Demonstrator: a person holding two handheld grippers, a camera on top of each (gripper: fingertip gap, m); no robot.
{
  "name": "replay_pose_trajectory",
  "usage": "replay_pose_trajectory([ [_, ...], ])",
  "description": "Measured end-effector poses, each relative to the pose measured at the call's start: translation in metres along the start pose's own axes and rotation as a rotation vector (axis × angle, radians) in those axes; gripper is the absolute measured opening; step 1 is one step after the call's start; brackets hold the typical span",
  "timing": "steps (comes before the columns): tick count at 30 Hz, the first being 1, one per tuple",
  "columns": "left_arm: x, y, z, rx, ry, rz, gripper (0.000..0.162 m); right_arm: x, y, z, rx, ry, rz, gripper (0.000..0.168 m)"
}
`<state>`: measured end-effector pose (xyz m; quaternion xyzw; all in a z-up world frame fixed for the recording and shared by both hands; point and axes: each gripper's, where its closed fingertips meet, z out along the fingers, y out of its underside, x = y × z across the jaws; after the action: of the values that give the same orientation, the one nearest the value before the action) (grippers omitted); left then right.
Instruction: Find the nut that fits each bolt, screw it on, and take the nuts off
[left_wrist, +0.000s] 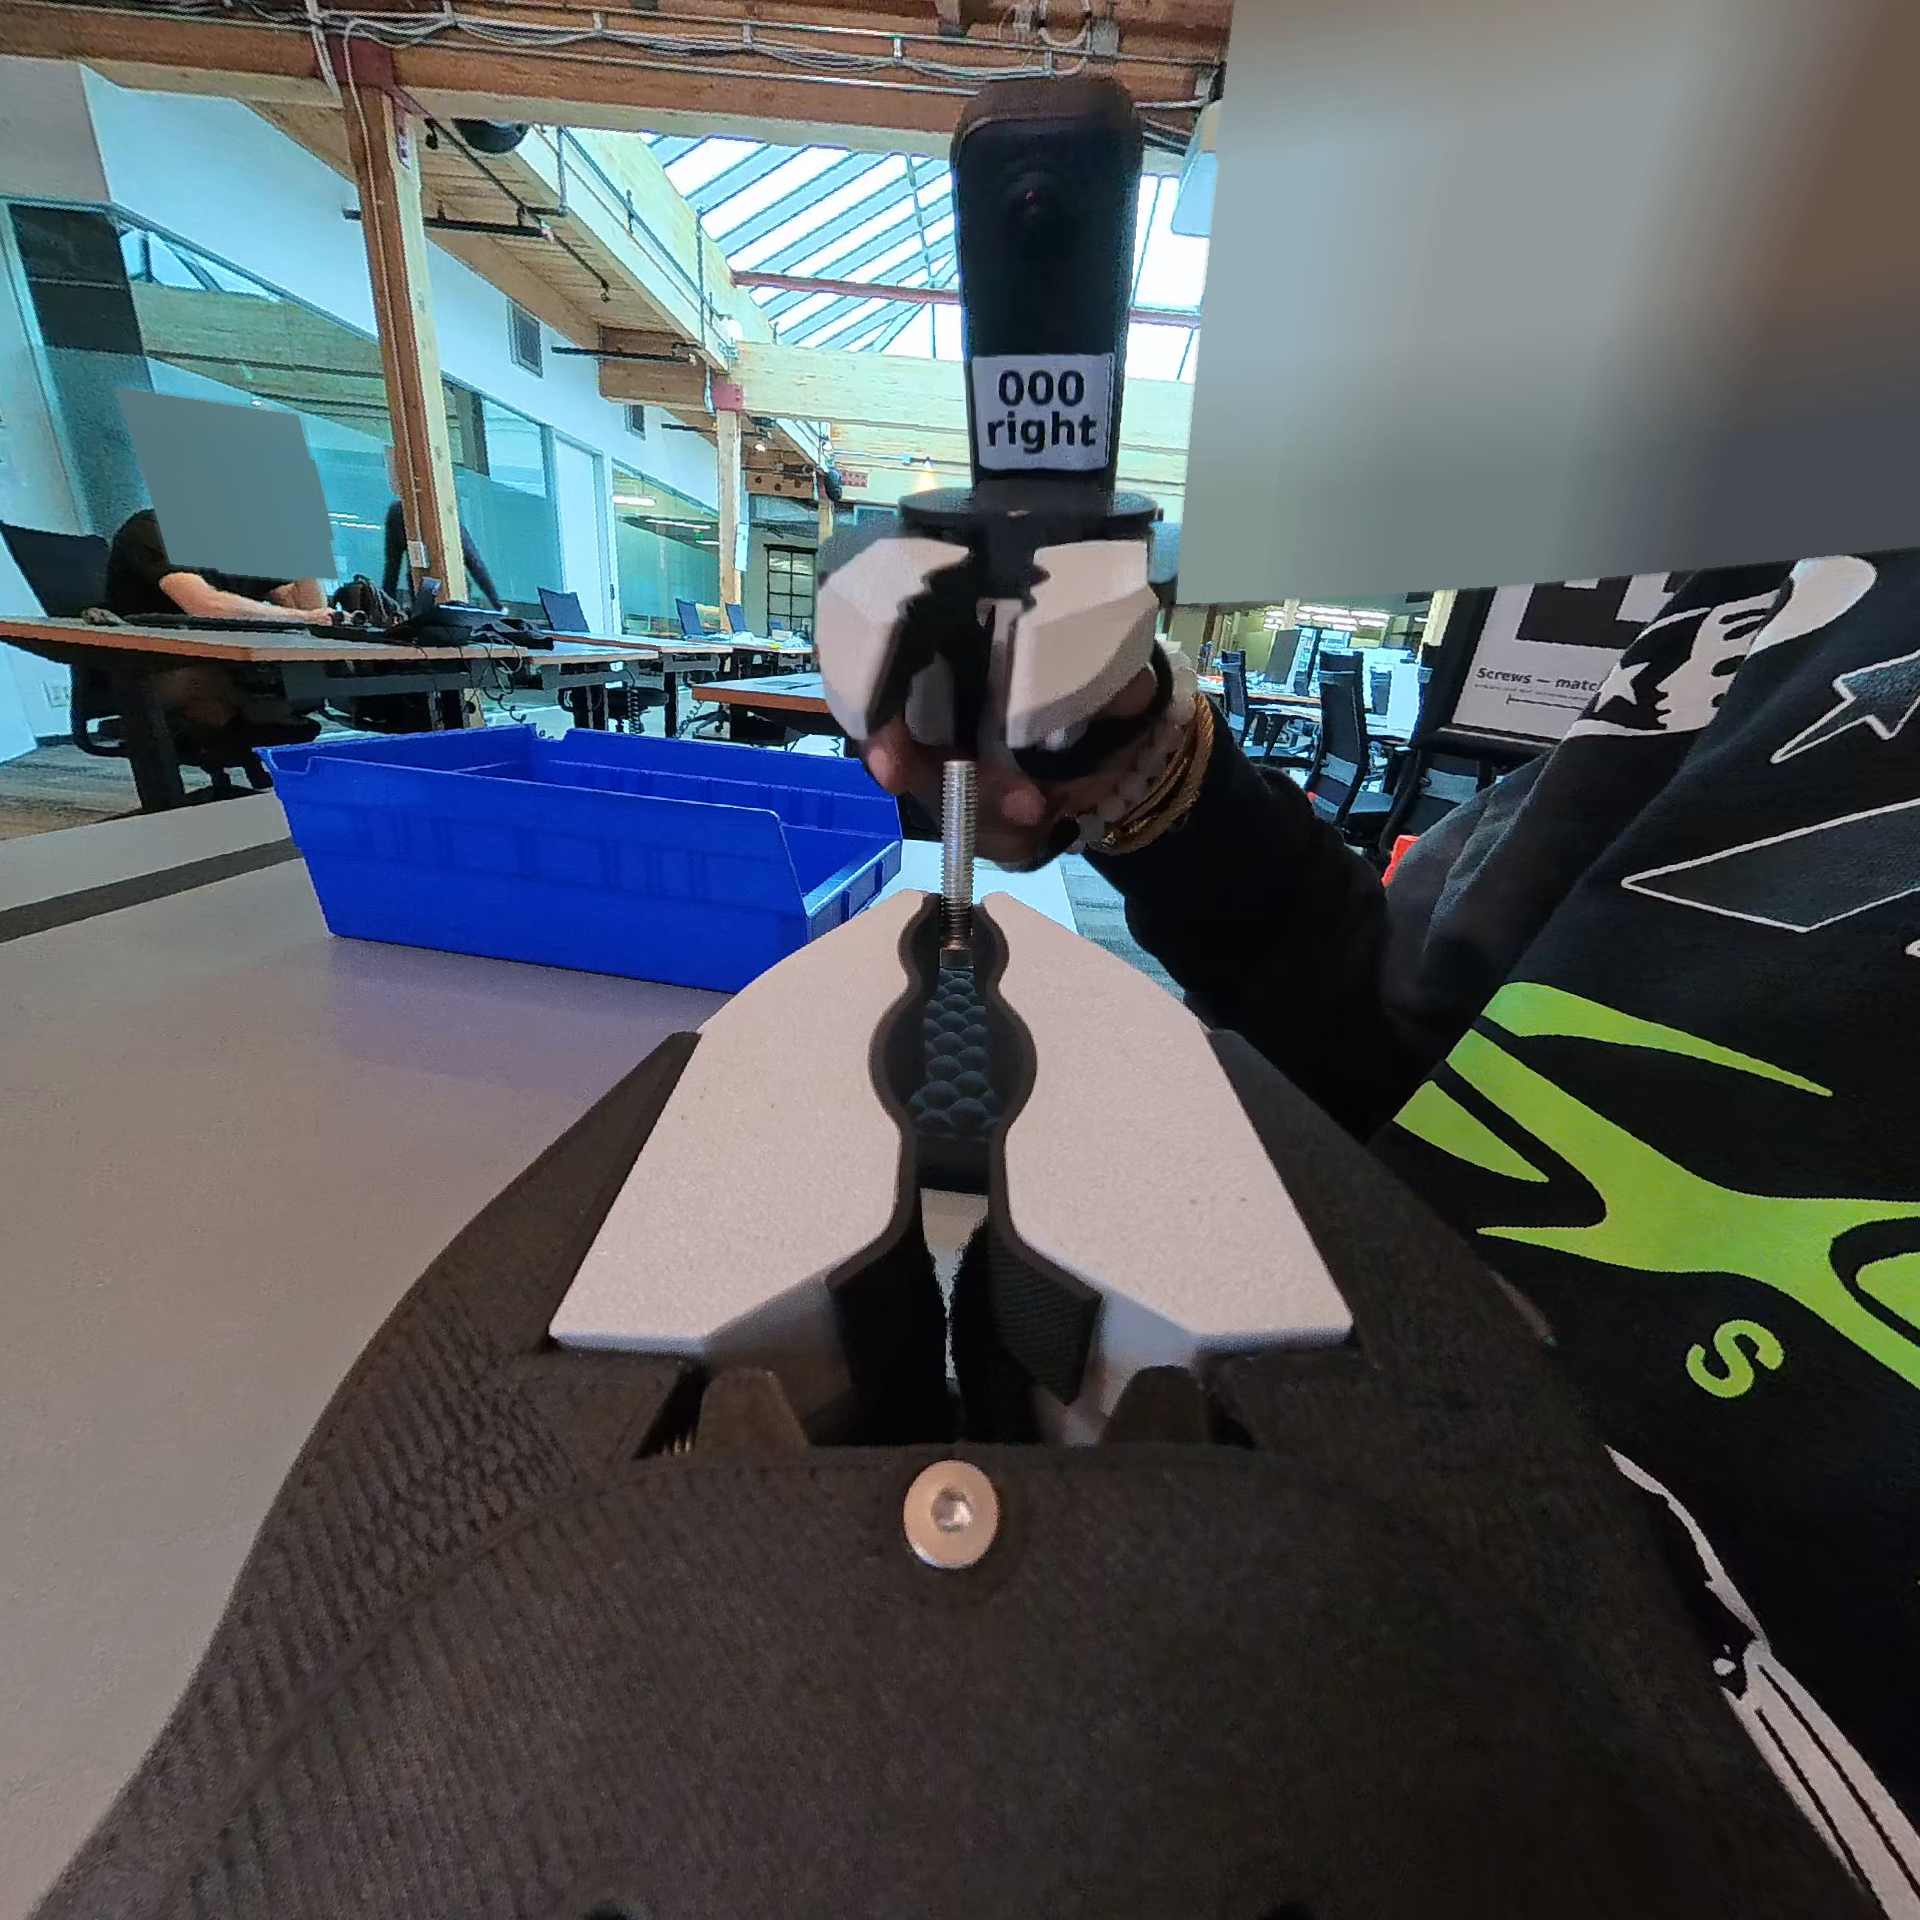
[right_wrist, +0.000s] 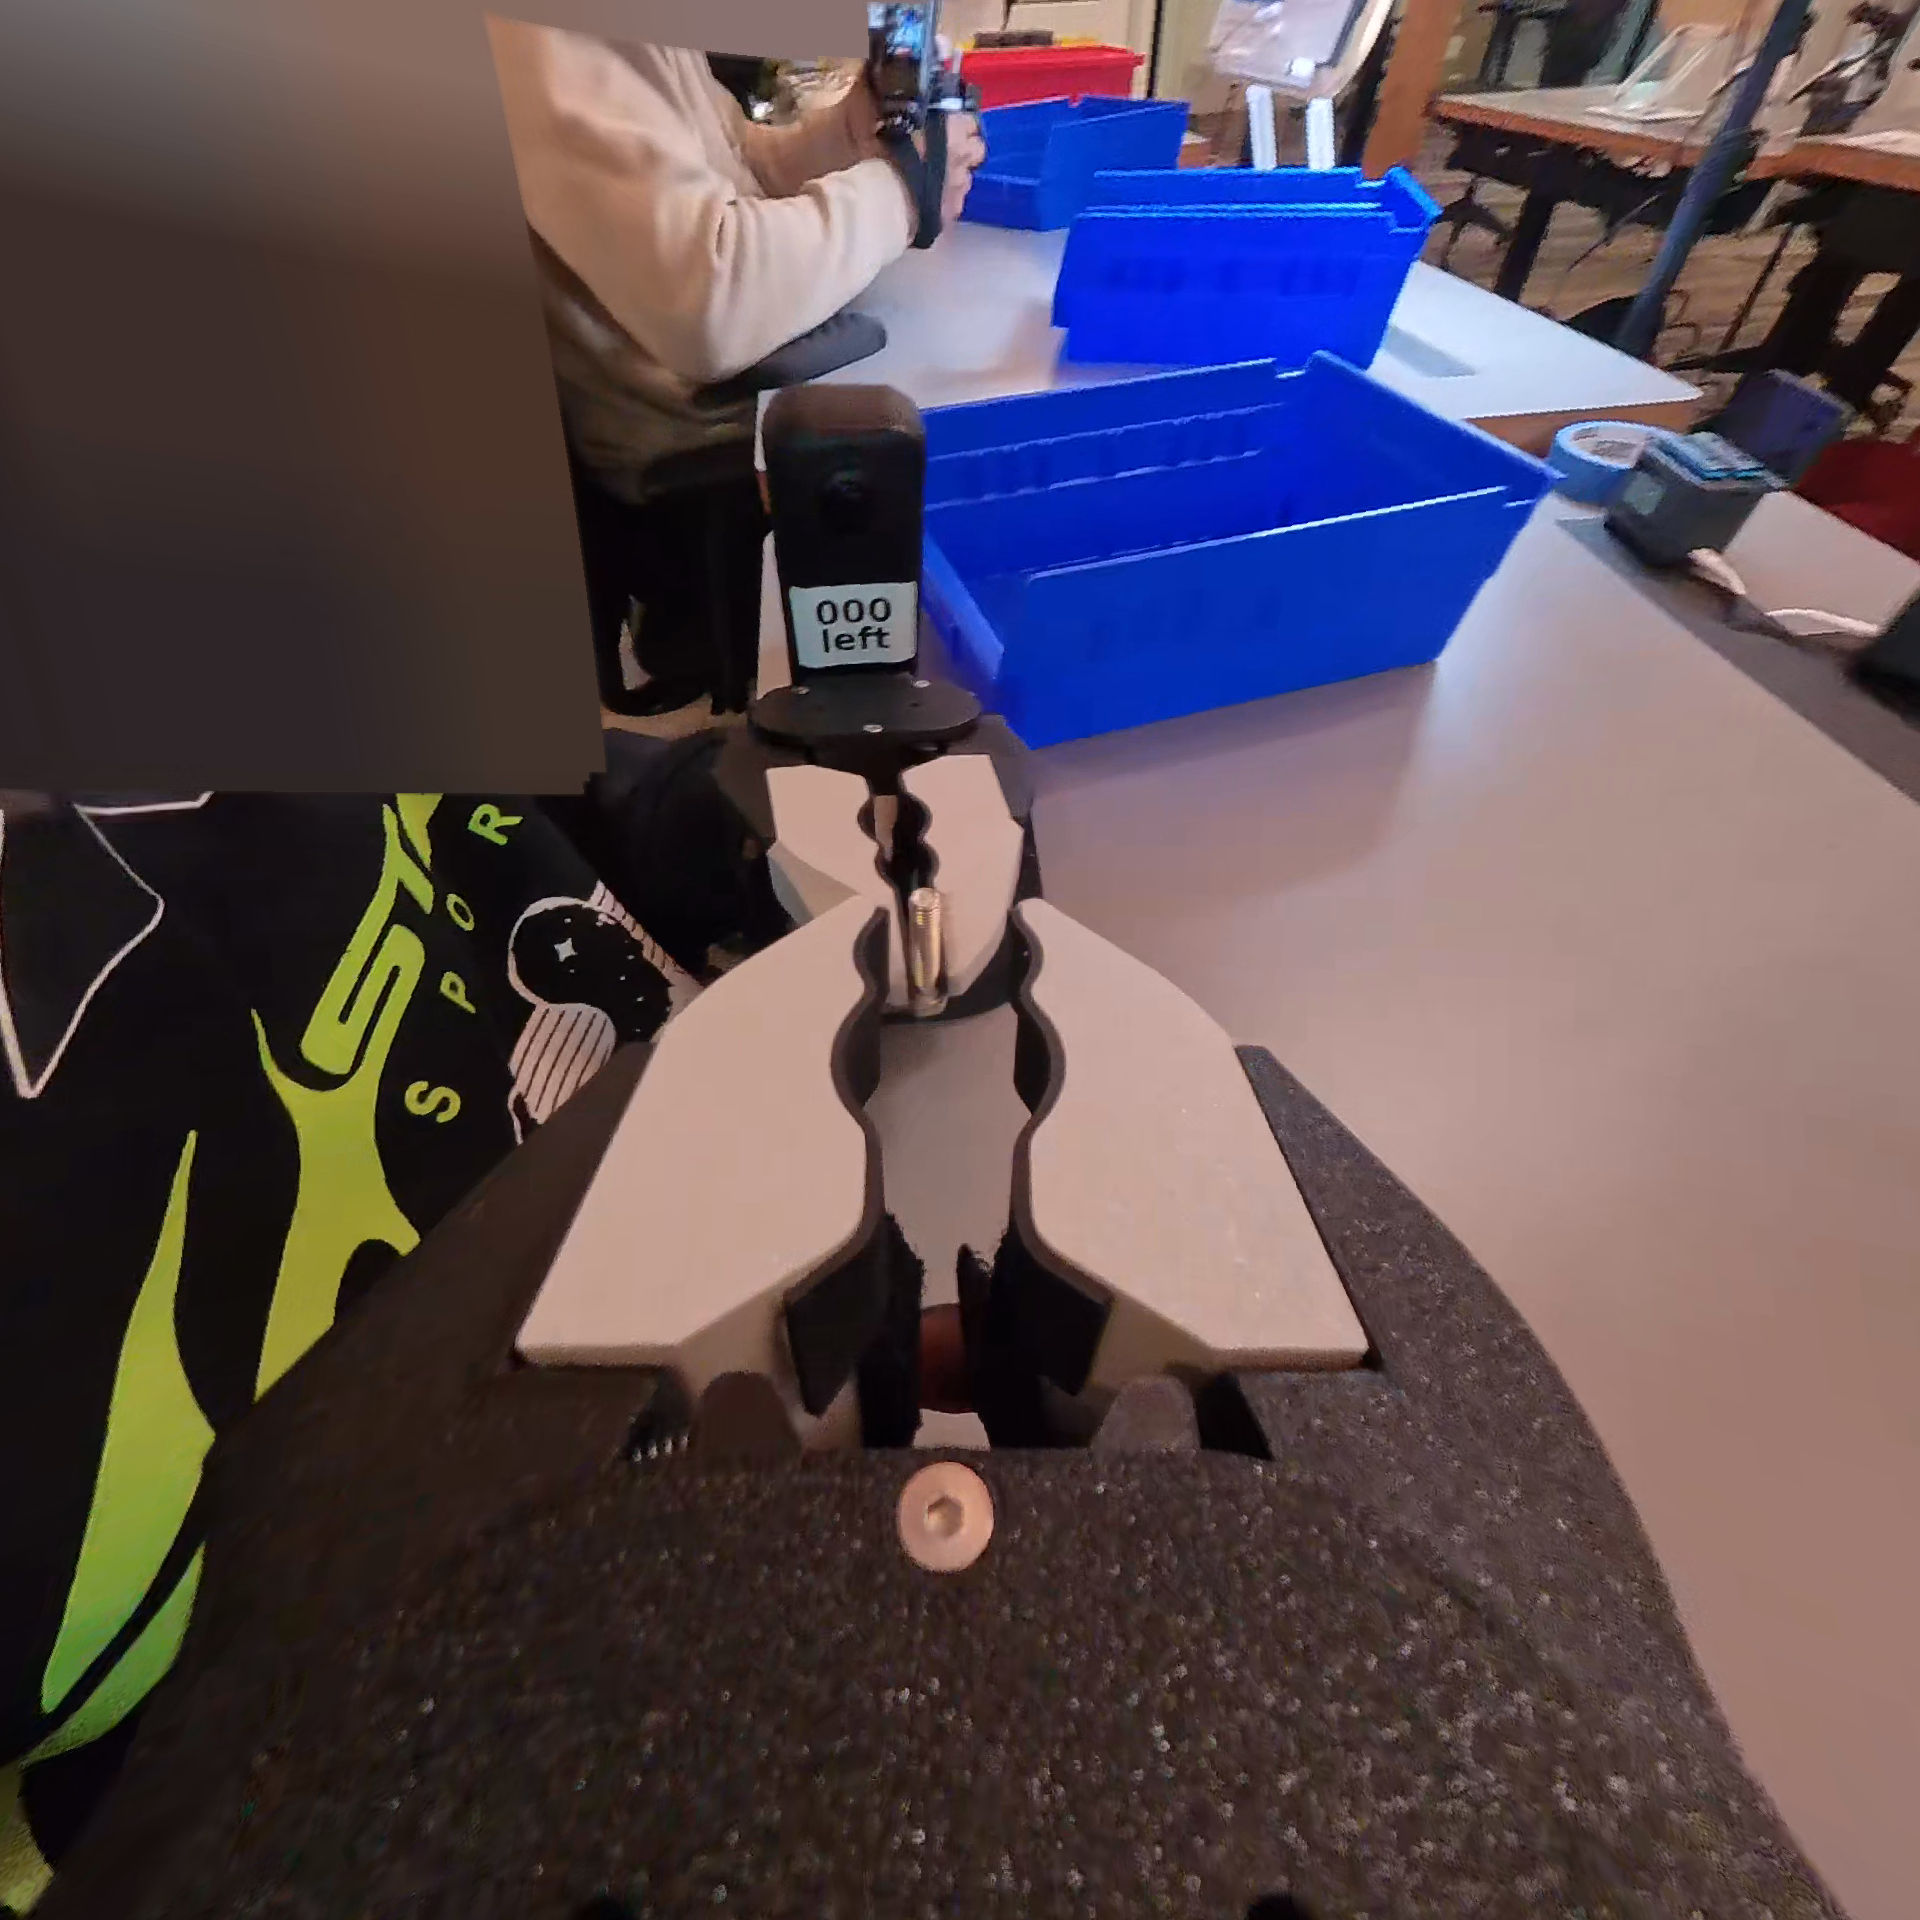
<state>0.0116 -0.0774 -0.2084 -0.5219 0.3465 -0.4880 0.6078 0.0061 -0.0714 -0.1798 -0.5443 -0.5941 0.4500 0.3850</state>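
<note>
**One bolt in hand, no nut seen on the thread**

Holds a single bolt in the left gripper, raised off the grey table. Shows those fingers drawn almost together, pinching the bolt's hex end right at the tips, with the threaded shaft sticking out forward toward the right gripper. Cannot tell whether the pinched hex piece is the bolt's own head or a nut run all the way down.

Finds the right gripper spread wide and gripping nothing, its tips standing either side of the bolt's free end in the right wrist view. Touching it or just short of it: cannot tell. Sees no nut between those fingers, none on the visible thread, and none loose on the table in either view. Notes a blue bin close behind on the table, contents hidden by its walls.

Judged from this: little visible progress, with no matched nut-and-bolt pair on show anywhere. Looks like a bare bolt presented and waiting for a nut.

Left to do, by the look of it:
- picking a candidate nut, presumably from the bin
- starting it square on the thread
- running it on
- backing it off again
- repeating for any other bolts
</note>
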Motion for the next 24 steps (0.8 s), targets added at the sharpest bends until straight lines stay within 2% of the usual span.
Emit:
replay_pose_trajectory([
  [4, 0.001, 0.0, 0.0, -0.002, 0.002, 0.001, 0.005, -0.005, 0.004, 0.01, -0.006, -0.036, 0.002, 0.016],
  [6, 0.001, 0.0, 0.0, -0.003, 0.003, 0.001, 0.005, -0.006, 0.004, 0.012, -0.003, -0.046, 0.0, 0.007],
  [10, -0.002, -0.001, 0.0, 0.008, -0.011, -0.008, 0.006, -0.004, 0.004, 0.011, -0.01, -0.032, -0.013, 0.006],
  [14, -0.009, -0.005, -0.002, 0.044, -0.042, -0.055, 0.023, 0.015, 0.001, -0.005, -0.005, 0.06, -0.027, 0.006],
  [17, -0.01, -0.005, -0.002, 0.05, -0.051, -0.068, 0.034, 0.053, -0.007, -0.042, 0.011, 0.253, -0.036, 0.006],
  [20, -0.01, -0.004, -0.001, 0.041, -0.058, -0.053, 0.039, 0.112, -0.01, -0.103, 0.007, 0.564, -0.015, 0.006],
  [24, -0.01, -0.005, -0.001, 0.044, -0.058, -0.052, 0.04, 0.183, 0.012, -0.187, -0.006, 0.901, 0.1, 0.006],
])
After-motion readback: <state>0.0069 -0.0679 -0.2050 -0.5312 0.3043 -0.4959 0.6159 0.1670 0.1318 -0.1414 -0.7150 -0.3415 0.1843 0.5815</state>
